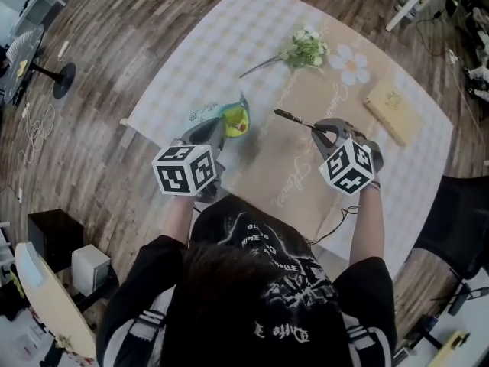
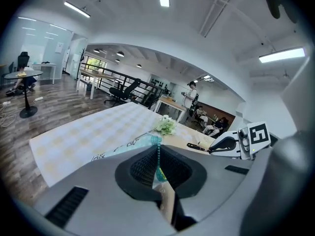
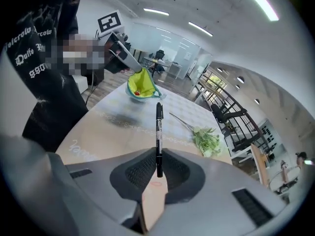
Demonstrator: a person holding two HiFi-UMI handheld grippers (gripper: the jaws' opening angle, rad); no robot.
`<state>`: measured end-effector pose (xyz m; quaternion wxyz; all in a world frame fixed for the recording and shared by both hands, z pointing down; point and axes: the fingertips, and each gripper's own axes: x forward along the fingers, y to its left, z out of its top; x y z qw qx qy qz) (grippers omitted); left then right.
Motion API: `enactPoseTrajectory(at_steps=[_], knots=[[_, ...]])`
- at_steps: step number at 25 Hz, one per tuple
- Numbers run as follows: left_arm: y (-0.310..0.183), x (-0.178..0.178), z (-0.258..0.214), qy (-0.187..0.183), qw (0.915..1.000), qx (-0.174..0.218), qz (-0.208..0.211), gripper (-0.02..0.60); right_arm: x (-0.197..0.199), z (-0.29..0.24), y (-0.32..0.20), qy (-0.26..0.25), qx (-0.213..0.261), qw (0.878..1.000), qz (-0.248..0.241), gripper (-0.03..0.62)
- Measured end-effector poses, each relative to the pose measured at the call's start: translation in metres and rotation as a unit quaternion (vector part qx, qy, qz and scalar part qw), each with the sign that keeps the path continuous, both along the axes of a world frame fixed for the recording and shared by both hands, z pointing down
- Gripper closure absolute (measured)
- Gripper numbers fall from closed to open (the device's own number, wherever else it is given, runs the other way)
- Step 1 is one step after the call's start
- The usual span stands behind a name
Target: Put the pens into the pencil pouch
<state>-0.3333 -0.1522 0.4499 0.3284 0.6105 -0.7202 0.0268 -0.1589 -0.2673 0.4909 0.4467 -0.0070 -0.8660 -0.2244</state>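
Left gripper (image 1: 221, 128) clenched on the edge of the open pencil pouch (image 1: 235, 118). Right gripper (image 1: 326, 131) grasps a black pen (image 1: 293, 118) by one end, and the pen sticks out toward the pouch, not yet inside. Beyond both grippers, a flower sprig (image 1: 306, 50) lies on the table (image 1: 214, 44).

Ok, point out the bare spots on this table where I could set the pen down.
Bare: checked cloth left of the flowers, beyond the pouch; tan strip between pouch and notebook. Crowded: far side, where flowers, daisy shape and notebook cluster.
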Motion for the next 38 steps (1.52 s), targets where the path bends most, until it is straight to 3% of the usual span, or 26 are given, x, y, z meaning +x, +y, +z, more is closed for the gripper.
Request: enactPoseTrajectory(at_steps=[9,15,22,32,38], knots=[[-0.012,0.040,0.000,0.028,0.9980,0.030,0.049,0.554,0.021,-0.044,0.024,-0.022,0.079,0.997,0.010,0.548],[-0.010,0.101,-0.087,0.031,0.9947,0.059,0.078,0.554,0.066,-0.129,0.050,-0.019,0.108,0.994,0.013,0.548],[-0.011,0.100,-0.007,0.044,0.9911,0.055,0.113,0.554,0.043,-0.035,0.065,0.008,0.093,0.995,0.027,0.548],[-0.004,0.127,-0.010,0.050,0.9844,0.049,0.161,0.554,0.043,-0.027,0.081,0.033,0.063,0.996,0.057,0.546],[-0.030,0.110,-0.001,0.059,0.9807,0.046,0.181,0.554,0.007,-0.013,0.056,0.038,0.048,0.996,0.069,0.546]])
